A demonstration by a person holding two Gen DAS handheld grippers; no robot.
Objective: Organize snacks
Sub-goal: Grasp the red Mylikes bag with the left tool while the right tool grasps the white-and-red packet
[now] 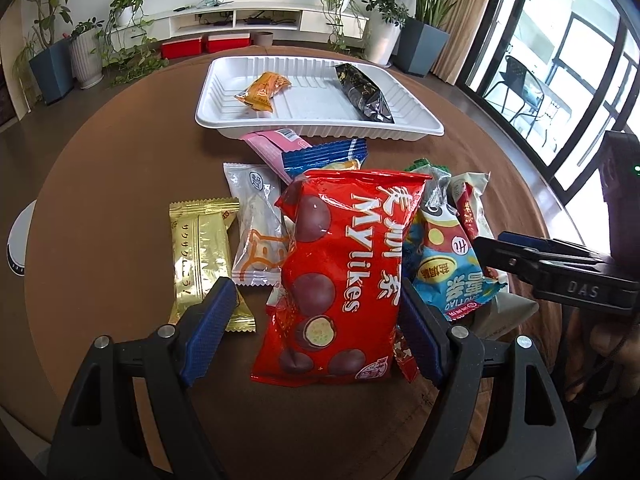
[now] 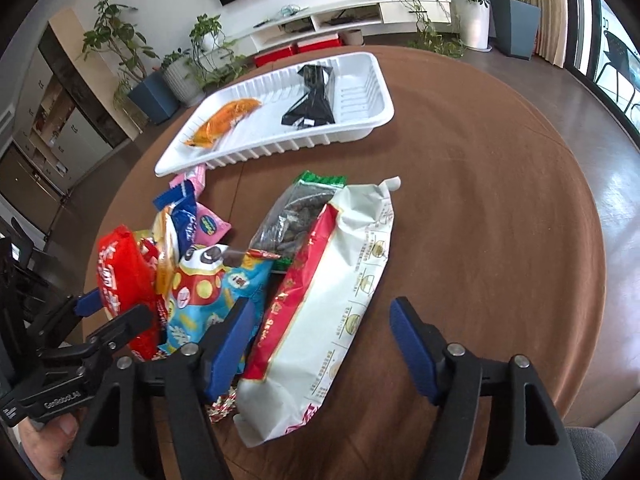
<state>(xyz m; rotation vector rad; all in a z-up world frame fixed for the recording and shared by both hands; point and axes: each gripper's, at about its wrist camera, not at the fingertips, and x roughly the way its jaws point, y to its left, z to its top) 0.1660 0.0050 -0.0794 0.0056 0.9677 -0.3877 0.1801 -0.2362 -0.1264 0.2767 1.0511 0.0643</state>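
Observation:
A white tray [image 1: 224,92] [image 2: 360,128] at the far side of the round brown table holds an orange packet [image 1: 262,92] [image 2: 226,120] and a black packet [image 1: 362,94] [image 2: 312,100]. A pile of snacks lies in front. My left gripper [image 1: 316,328] is open, its jaws on either side of a red Mylikes bag [image 1: 340,272] [image 2: 120,276]. My right gripper [image 2: 320,344] is open around the lower end of a white and red bag [image 2: 340,304]; it shows at the right of the left wrist view [image 1: 520,252].
A gold wafer packet [image 1: 202,252], a clear packet [image 1: 256,228], a blue bag [image 1: 448,268] [image 2: 208,300], pink and blue packets [image 1: 288,148] and a green seed bag [image 2: 292,216] lie in the pile. Potted plants and a TV bench stand beyond the table.

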